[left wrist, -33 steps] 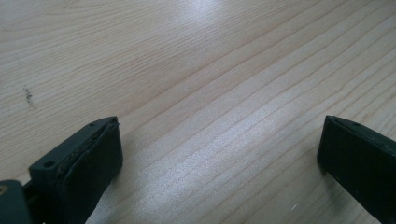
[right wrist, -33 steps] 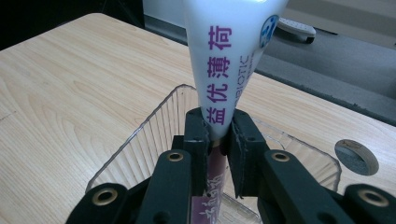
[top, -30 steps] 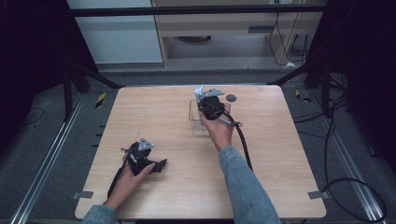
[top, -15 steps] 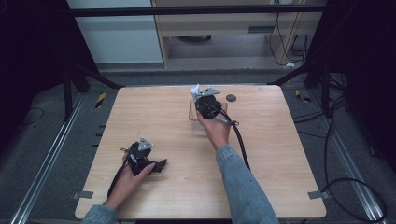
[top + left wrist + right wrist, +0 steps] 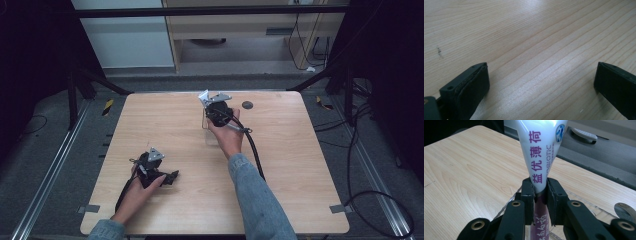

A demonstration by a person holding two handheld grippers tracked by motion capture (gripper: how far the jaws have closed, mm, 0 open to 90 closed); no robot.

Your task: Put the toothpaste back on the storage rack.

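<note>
Right hand-held gripper (image 5: 540,195) is clamped on a white tube (image 5: 541,152), held up over a clear tray (image 5: 209,131) at the far middle of the worktop (image 5: 300,165). Pick looks done; setting it down is left. Left hand-held gripper (image 5: 541,82) rests wide, empty, near the front-left.

- The right gripper (image 5: 216,106) sits at the table's (image 5: 300,200) 12 o'clock edge, above a clear tray (image 5: 209,131).
- A tube (image 5: 540,152) stands between its jaws.
- A disc (image 5: 247,105) lies at the gripper's 3 o'clock.
- The left gripper (image 5: 167,176) rests at the table's 8 o'clock.
</note>
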